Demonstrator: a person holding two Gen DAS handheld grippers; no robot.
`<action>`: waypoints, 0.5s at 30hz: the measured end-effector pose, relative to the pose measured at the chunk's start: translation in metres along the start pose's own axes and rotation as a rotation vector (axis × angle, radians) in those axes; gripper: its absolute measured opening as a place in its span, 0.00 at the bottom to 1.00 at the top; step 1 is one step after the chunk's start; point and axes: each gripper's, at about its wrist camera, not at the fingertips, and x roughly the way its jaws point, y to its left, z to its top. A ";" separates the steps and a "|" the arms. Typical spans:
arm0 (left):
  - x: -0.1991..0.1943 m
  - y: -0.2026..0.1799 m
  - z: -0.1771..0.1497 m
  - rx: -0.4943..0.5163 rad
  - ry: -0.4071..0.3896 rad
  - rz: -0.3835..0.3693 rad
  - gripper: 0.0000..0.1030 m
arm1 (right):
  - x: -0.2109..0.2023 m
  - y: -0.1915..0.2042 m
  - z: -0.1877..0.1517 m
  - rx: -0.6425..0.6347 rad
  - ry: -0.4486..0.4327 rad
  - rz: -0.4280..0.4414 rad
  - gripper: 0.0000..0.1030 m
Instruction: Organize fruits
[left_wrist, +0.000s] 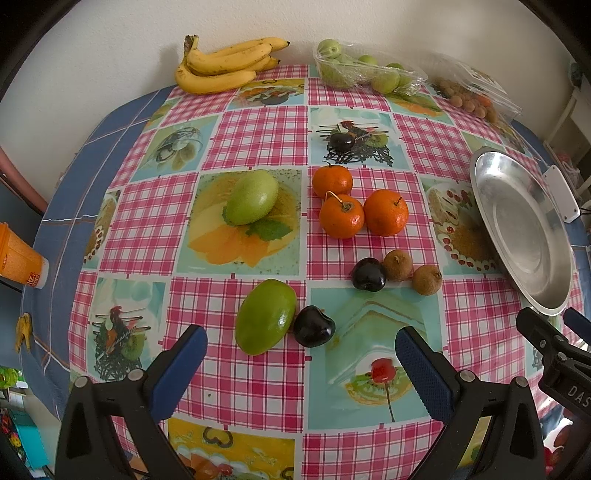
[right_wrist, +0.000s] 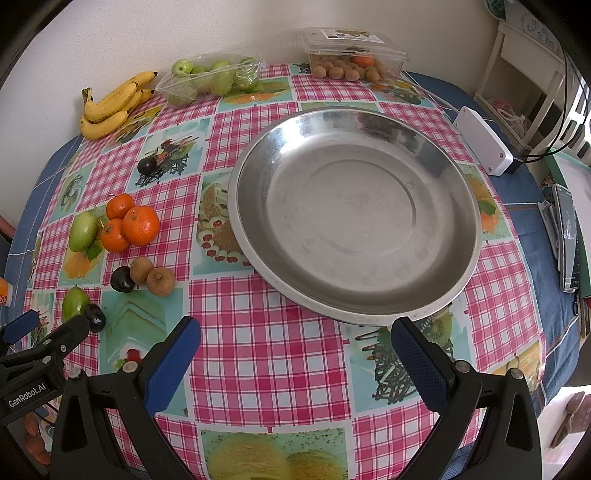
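Steel plate (right_wrist: 354, 218) lies bare at twelve o'clock of the right gripper (right_wrist: 295, 354), ready for fruit. The left gripper (left_wrist: 301, 350) faces a green mango (left_wrist: 266, 315) and dark plum (left_wrist: 314, 326) at twelve. Both jaws gape wide, holding nothing.

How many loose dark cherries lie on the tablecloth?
3. One far cherry on the printed square beyond the oranges, one middle cherry touching a brown fruit, one near cherry against the nearer green mango. None seems hidden.
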 end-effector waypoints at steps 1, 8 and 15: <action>0.000 0.001 0.000 0.000 0.001 0.000 1.00 | 0.000 0.001 0.000 0.000 0.000 0.000 0.99; 0.000 0.000 0.000 -0.001 0.001 0.001 1.00 | 0.000 0.000 0.000 -0.001 0.003 -0.001 0.99; 0.001 0.000 -0.001 -0.002 0.002 0.002 1.00 | 0.001 0.001 0.000 -0.001 0.003 -0.002 1.00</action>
